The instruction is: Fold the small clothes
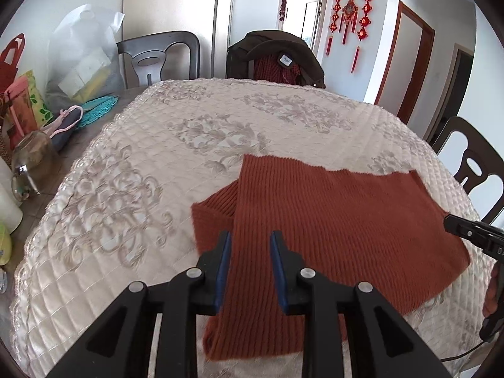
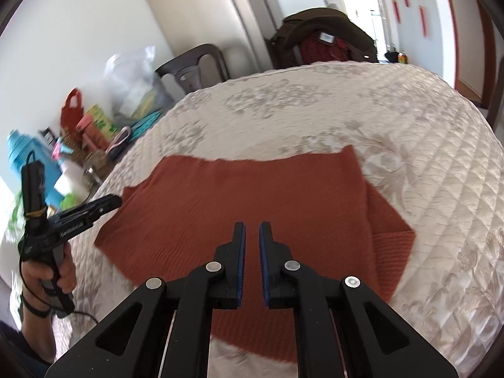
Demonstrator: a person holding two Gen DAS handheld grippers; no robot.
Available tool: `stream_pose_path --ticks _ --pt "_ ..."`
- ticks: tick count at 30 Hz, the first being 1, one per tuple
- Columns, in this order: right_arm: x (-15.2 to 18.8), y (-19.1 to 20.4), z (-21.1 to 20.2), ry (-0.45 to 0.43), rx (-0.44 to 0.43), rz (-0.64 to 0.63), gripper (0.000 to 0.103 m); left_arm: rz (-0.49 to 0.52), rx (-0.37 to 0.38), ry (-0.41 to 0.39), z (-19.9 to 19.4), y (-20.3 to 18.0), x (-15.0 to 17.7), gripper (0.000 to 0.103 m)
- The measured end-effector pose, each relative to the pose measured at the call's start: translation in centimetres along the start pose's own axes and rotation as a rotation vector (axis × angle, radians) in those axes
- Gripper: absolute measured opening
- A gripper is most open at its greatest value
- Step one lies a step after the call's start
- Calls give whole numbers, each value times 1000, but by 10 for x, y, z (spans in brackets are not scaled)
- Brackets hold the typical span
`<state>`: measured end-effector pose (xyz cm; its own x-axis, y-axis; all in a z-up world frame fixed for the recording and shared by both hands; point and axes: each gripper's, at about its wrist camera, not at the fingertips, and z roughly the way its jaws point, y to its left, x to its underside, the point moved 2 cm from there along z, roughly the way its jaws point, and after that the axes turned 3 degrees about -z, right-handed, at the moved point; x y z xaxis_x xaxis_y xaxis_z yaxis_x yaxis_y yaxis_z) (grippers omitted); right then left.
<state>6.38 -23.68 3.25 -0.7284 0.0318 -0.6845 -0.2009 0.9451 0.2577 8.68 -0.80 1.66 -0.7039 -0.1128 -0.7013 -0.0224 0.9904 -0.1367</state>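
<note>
Quilted cream tablecloth (image 1: 132, 163) with a pale floral pattern, spread over the table. Rust-red ribbed knit garment (image 1: 330, 220) flat on it, folded, with a narrower flap sticking out from under one side.

Left gripper (image 1: 250, 239) just over the near part of that knit, fingers (image 1: 224, 252) apart with blue pads facing each other, only fabric seen below the gap, nothing pinched; most of the garment ahead of it and off to its right. Right gripper (image 2: 252, 230) likewise above the near edge of the garment, fingers close together with a thin slit between the pads, clamped on nothing; knit stretching ahead and to both sides of it, lower flap to its right. Left tool also seen from the right camera, off to its left at the garment's corner, gripped by a hand (image 2: 47, 274).

Beyond the cloth: dark chairs (image 1: 157, 60), one draped with a brown jacket (image 1: 277, 47). Bags (image 1: 85, 50) and clutter left of the cloth; red hanging ornaments (image 1: 349, 19) on the far wall.
</note>
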Motion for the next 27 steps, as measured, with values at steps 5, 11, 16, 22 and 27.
stream_pose_path --ticks 5,11,16,22,27 --pt "6 13 2 13 -11 -31 8 -5 -22 -4 -5 6 5 34" --pt "12 33 14 48 -22 -92 8 -26 -43 -12 -6 13 9 34" --pt "13 46 30 79 -38 -123 8 -57 -49 -2 2 23 8 35" --pt "11 48 50 111 -33 -122 8 -96 -30 34 16 31 13 42" --pt "-5 46 63 112 -23 -105 8 -108 -5 41 19 31 8 43"
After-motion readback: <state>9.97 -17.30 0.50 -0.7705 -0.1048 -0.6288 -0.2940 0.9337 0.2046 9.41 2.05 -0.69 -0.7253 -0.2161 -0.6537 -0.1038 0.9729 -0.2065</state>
